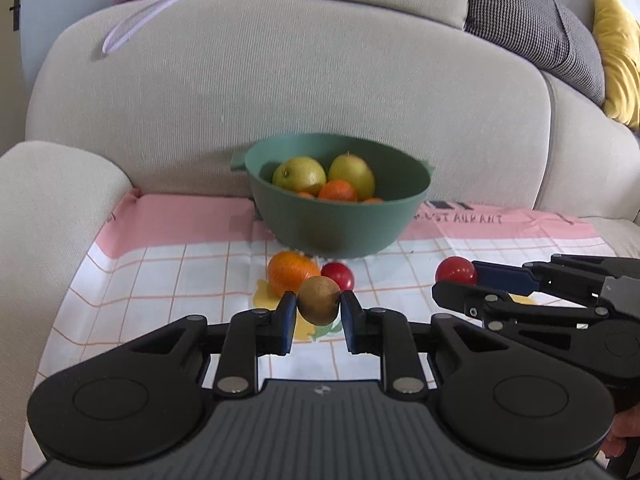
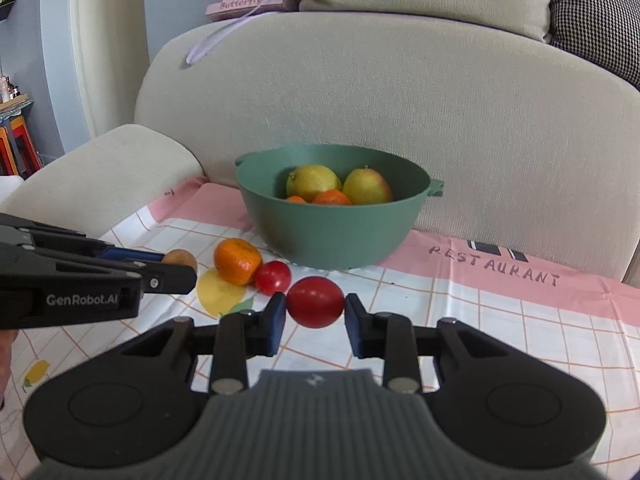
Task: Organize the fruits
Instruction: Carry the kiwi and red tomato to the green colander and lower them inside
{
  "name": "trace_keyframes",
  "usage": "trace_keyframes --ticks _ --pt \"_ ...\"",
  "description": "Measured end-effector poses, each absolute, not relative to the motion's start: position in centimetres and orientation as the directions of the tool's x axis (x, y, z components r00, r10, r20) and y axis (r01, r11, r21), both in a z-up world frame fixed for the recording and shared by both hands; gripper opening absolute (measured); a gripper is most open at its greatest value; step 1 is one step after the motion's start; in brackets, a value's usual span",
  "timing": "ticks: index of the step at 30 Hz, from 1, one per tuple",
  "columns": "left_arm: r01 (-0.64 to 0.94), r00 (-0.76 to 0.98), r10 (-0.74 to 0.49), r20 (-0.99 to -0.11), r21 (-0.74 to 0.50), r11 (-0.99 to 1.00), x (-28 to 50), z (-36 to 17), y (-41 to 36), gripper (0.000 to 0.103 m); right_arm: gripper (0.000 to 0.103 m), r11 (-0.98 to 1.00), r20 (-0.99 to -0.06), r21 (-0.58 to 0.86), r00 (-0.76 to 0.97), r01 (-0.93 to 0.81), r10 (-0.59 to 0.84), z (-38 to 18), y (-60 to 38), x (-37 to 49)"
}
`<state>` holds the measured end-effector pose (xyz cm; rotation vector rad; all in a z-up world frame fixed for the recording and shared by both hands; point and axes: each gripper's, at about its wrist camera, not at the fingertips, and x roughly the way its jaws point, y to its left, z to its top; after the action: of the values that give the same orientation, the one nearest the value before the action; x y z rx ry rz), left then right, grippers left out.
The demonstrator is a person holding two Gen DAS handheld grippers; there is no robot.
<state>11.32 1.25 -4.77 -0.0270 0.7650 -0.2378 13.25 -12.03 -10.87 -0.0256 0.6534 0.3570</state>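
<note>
I've got both grippers loaded: left gripper [image 1: 319, 309] clamped on the kiwi [image 1: 319, 300], pads on its two sides, long axis roughly upright and a bit tilted; right gripper [image 2: 315, 307] clamped on a red fruit [image 2: 315, 302], squeezed across its width. The green bowl [image 2: 332, 240] sits straight ahead of both sets of jaws, beyond the loose orange [image 2: 237, 266] and second red fruit [image 2: 273, 277] on the cloth [image 2: 500, 320]. I judge the left slightly nearer, so my next move is forward and up over the rim.

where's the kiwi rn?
Pinched in the left gripper: the kiwi sits just in front of the orange and a red fruit, before the green bowl.
</note>
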Motion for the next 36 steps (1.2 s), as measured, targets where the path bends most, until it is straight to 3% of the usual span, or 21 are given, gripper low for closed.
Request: trace_keyframes --ticks 22,36 --pt "0.214 0.688 -0.279 -0.67 -0.181 0.96 17.7 1.3 -0.6 0.026 0.028 0.926 -0.553 0.056 0.761 -0.373 0.34 -3.6 -14.7 17.6" --pt "0.232 0.478 -0.396 -0.784 -0.321 0.918 26.3 -1.0 1.4 0.026 0.028 0.901 -0.657 0.105 0.65 -0.421 0.381 -4.9 -13.6 26.5"
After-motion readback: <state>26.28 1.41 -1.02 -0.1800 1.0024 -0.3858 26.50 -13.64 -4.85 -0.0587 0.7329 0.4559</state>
